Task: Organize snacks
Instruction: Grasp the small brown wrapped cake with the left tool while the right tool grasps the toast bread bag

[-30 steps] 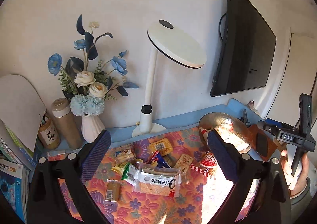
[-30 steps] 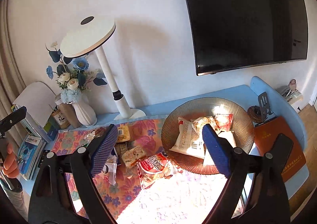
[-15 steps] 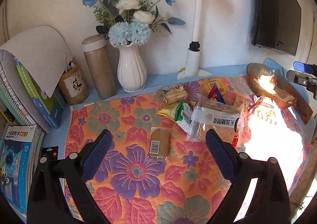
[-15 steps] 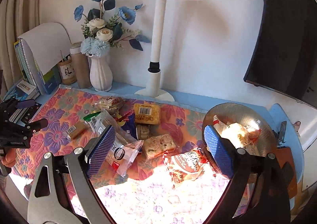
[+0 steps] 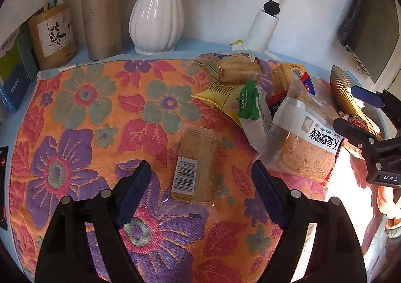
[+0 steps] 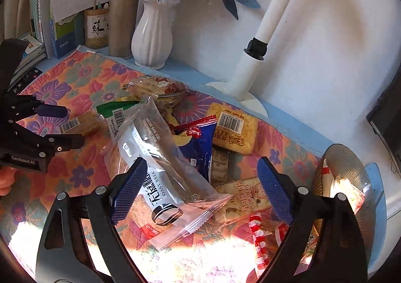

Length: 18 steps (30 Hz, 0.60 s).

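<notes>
My left gripper [image 5: 200,192] is open, its fingers on either side of a clear-wrapped brown biscuit bar [image 5: 194,166] with a barcode, lying on the floral cloth [image 5: 82,112]. My right gripper [image 6: 200,190] is open just above a clear toast bread bag [image 6: 160,170]; this bag also shows in the left wrist view [image 5: 305,142]. A pile of snacks lies behind: a green-yellow packet [image 5: 235,101], a blue packet [image 6: 198,147], a yellow biscuit pack [image 6: 234,131]. A ribbed glass bowl [image 6: 348,170] with snacks stands at the right.
A white vase [image 5: 156,7], a tan bottle [image 5: 102,7], a brown jar [image 5: 52,34] and a white lamp post [image 6: 263,39] stand along the back wall. Books [image 6: 42,22] stand at the left. A dark screen [image 5: 371,24] hangs at the right.
Both grippers have dropped down and moved closer to the cloth. The left one now straddles the biscuit bar; the right one now hovers over the toast bag.
</notes>
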Available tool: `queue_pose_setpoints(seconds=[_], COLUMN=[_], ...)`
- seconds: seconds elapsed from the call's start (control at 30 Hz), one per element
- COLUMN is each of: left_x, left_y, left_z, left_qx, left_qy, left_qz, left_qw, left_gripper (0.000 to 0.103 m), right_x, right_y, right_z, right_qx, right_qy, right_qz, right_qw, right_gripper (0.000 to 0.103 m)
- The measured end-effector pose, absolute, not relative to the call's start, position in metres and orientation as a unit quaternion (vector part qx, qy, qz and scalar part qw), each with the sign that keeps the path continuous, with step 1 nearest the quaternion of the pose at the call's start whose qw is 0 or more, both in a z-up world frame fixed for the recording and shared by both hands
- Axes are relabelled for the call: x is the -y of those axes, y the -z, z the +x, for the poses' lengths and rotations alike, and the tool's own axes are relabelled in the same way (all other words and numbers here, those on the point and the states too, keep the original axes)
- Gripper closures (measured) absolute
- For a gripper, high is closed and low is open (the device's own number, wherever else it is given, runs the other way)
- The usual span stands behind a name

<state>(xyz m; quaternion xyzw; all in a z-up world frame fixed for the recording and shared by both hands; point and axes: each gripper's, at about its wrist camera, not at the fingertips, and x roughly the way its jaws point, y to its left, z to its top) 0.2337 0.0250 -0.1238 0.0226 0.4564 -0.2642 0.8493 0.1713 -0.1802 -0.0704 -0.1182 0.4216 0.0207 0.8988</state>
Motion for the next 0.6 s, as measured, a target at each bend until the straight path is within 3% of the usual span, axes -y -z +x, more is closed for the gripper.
queue_pose_setpoints(seconds=[0.03, 0.13, 0.23, 0.3, 0.33, 0.5, 0.6], left_x=[-0.023, -0.011, -0.008, -0.012, -0.016, -0.035, -0.037], left_y=[0.128, 0.133, 0.135, 0.136, 0.135, 0.133, 0.134], left_z=[0.234, 0.229, 0.224, 0.222, 0.224, 0.229, 0.229], left_qx=[-0.456, -0.45, -0.444, -0.44, -0.441, -0.443, -0.443], left_qy=[0.264, 0.255, 0.238, 0.229, 0.23, 0.25, 0.259], left_qz=[0.024, 0.061, 0.081, 0.071, 0.058, -0.002, -0.003], left_qw=[0.849, 0.853, 0.86, 0.865, 0.865, 0.861, 0.858], left_gripper=[0.022, 0.025, 0.044, 0.062, 0.066, 0.068, 0.068], right_x=[0.179, 0.175, 0.173, 0.172, 0.173, 0.198, 0.211], right_y=[0.074, 0.079, 0.08, 0.08, 0.081, 0.088, 0.097], right_z=[0.173, 0.172, 0.168, 0.16, 0.155, 0.124, 0.097], right_qx=[-0.425, -0.425, -0.444, -0.455, -0.463, -0.519, -0.536], right_qy=[-0.018, -0.027, -0.056, -0.06, -0.064, -0.105, -0.113], right_qz=[-0.122, -0.125, -0.113, -0.115, -0.11, -0.004, 0.028], right_qw=[0.897, 0.896, 0.887, 0.881, 0.877, 0.848, 0.836], right_gripper=[0.035, 0.043, 0.065, 0.071, 0.073, 0.084, 0.084])
